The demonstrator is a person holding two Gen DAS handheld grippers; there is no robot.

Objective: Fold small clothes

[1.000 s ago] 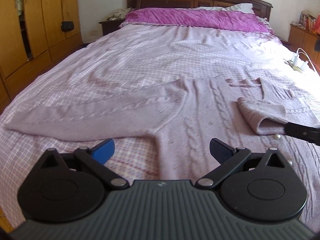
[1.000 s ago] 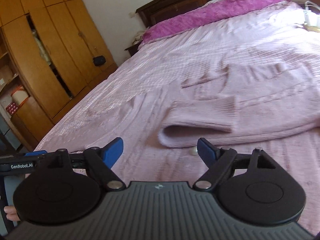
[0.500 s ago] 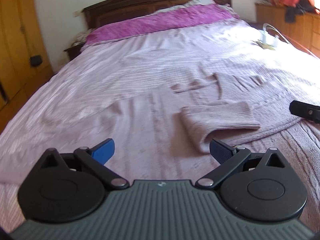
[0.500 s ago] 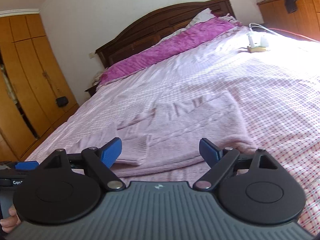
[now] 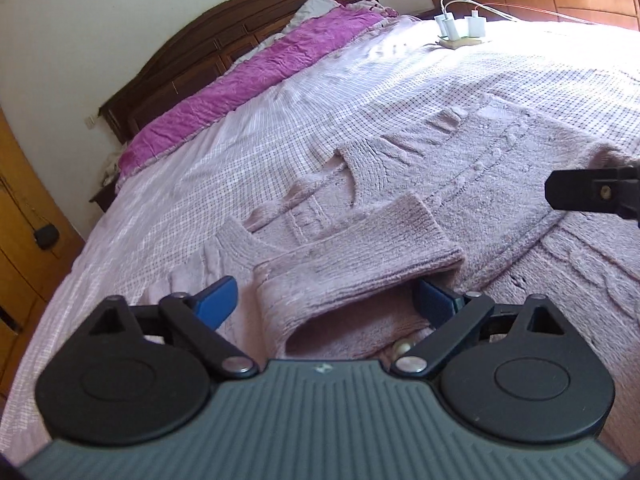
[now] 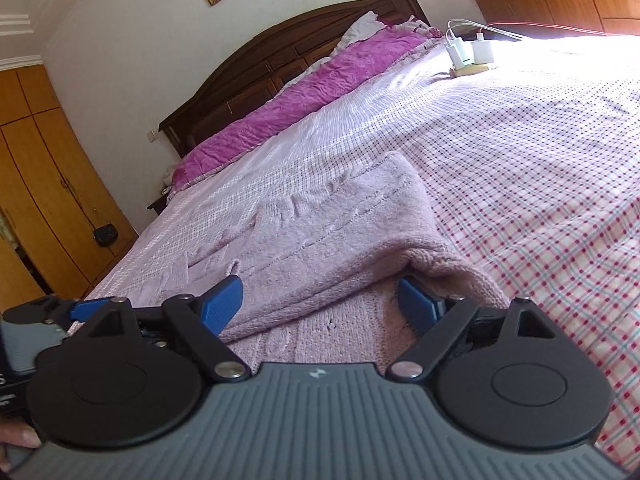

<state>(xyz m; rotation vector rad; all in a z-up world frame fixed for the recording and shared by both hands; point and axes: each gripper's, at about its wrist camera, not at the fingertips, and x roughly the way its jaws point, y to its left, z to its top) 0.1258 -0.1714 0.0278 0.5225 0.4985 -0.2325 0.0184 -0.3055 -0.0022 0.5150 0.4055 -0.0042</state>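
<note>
Fold only started: lilac sweater (image 5: 500, 184) lies spread mid-bed, one sleeve (image 5: 352, 256) already laid across its body, the rest unfolded; left gripper (image 5: 324, 300) and right gripper (image 6: 320, 300) both gape open, low at folded edges, holding nothing.

Both wrist views low, close over sweater (image 5: 400, 240) (image 6: 320, 236), facing headboard (image 5: 240, 32) (image 6: 304, 40)
</note>
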